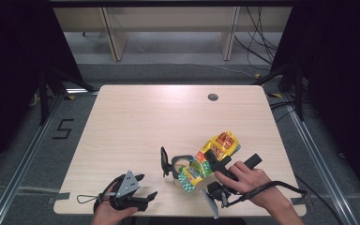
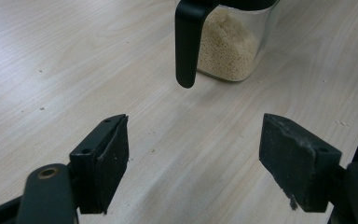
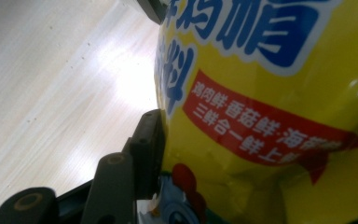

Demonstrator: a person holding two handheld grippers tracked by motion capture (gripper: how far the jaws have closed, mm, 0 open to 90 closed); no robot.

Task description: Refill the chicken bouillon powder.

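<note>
Yellow foil bag (image 1: 210, 159), printed with red and green panels, is pinched between the jaws of the right gripper (image 1: 214, 159) and tipped so its long axis runs from upper right down to lower left, its lower, green-checked end sitting over the mouth of a clear jar (image 1: 182, 169) just to the gripper's left. That slant is what the pour seems to hang on: the bag's low end lies toward the jar, its high end away from it, and the right hand (image 1: 243, 180) is the one carrying it. In the right gripper view one black jaw presses against the bag's side (image 3: 270, 140); large blue Chinese characters cross the top, and a red banner carries white Chinese text, apparently flavours of chicken, mushroom and seafood. No brand name is legible.

The left gripper (image 1: 140, 186) rests near the table's (image 1: 136, 122) front edge, jaws spread with nothing between them. From its own view the jar (image 2: 228, 46) stands ahead of it and slightly right, part filled with pale yellow granules, its black handle (image 2: 186, 44) hanging down toward the gripper
</note>
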